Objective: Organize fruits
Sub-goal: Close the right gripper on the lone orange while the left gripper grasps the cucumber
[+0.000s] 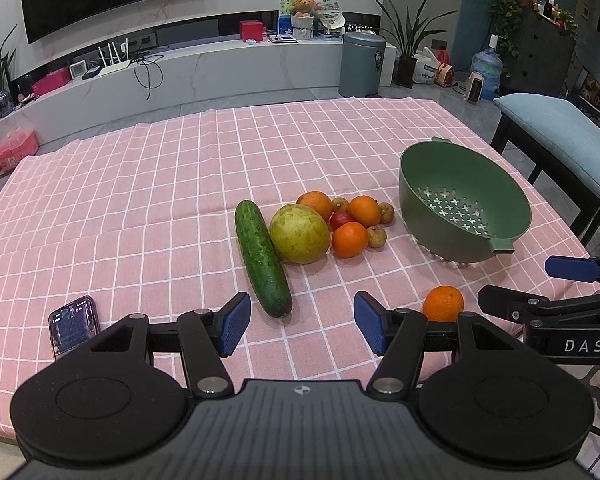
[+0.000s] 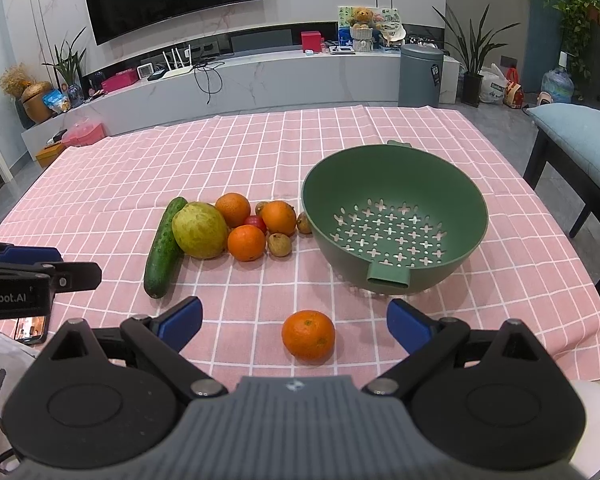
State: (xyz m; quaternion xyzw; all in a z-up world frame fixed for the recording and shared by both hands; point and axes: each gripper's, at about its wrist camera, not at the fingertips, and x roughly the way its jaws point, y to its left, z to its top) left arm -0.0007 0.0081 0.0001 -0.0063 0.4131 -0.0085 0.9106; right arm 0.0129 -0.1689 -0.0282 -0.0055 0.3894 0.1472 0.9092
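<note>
Both wrist cams angled down, side-by-side, shared fruit pile (image 1: 332,222)

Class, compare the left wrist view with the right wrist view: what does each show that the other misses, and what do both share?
Only the left wrist view shows the phone's lit screen clearly, beside the open left tongs. Only the right wrist view shows the lone orange whole, between the open right tongs, and the round brown pot on the left. Both share the green colander, holding no fruit, the cucumber, the big yellow-green fruit and the pink checked cloth.
</note>
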